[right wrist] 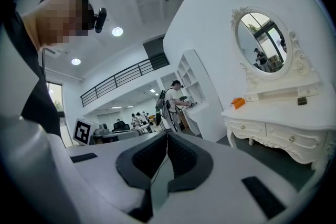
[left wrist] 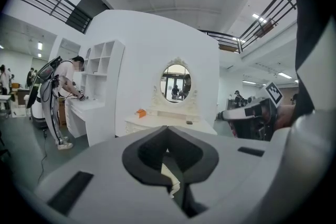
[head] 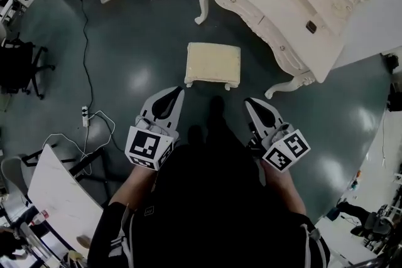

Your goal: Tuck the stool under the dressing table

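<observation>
The white dressing table (head: 276, 3) is standing on the dark floor (head: 125, 41) at the far right, with its oval mirror (right wrist: 261, 42) against the wall. The cream stool (head: 213, 63) is sitting on the floor in front of it, apart from it and not under it. On the near side of the stool, the left gripper (head: 178, 91) and the right gripper (head: 249, 101) are pointing toward it, each with its jaws pressed together and holding nothing.

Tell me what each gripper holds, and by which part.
Nothing. The left gripper and the right gripper are both shut and empty, with the stool ahead of them on the floor.
</observation>
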Demonstrator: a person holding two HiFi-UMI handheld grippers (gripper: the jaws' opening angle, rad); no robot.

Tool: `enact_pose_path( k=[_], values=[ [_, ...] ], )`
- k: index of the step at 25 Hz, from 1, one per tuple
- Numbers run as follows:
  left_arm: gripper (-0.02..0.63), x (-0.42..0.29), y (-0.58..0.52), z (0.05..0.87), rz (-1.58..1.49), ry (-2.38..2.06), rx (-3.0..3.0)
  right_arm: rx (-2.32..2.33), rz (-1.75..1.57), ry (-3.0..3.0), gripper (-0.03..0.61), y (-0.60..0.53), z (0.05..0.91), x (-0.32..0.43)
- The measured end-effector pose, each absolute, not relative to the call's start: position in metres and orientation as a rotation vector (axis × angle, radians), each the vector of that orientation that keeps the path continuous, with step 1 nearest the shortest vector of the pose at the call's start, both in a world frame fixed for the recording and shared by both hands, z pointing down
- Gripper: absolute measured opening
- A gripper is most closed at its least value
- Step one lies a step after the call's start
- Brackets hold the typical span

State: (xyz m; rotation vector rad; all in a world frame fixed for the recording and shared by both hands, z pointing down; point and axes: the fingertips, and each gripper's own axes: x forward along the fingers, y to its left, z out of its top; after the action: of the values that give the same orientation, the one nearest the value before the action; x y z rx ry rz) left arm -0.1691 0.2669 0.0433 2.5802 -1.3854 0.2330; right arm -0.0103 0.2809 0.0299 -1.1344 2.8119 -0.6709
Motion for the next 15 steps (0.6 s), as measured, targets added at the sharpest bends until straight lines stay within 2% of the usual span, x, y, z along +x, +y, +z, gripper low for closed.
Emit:
enact_pose_path(
  k=[15],
  values=[
    [0.005,-0.121,0.126,0.057,0.274,-1.367,2.506,-1.111,-0.743,2.8,0.02,0.13,0.055,0.043]
  ],
)
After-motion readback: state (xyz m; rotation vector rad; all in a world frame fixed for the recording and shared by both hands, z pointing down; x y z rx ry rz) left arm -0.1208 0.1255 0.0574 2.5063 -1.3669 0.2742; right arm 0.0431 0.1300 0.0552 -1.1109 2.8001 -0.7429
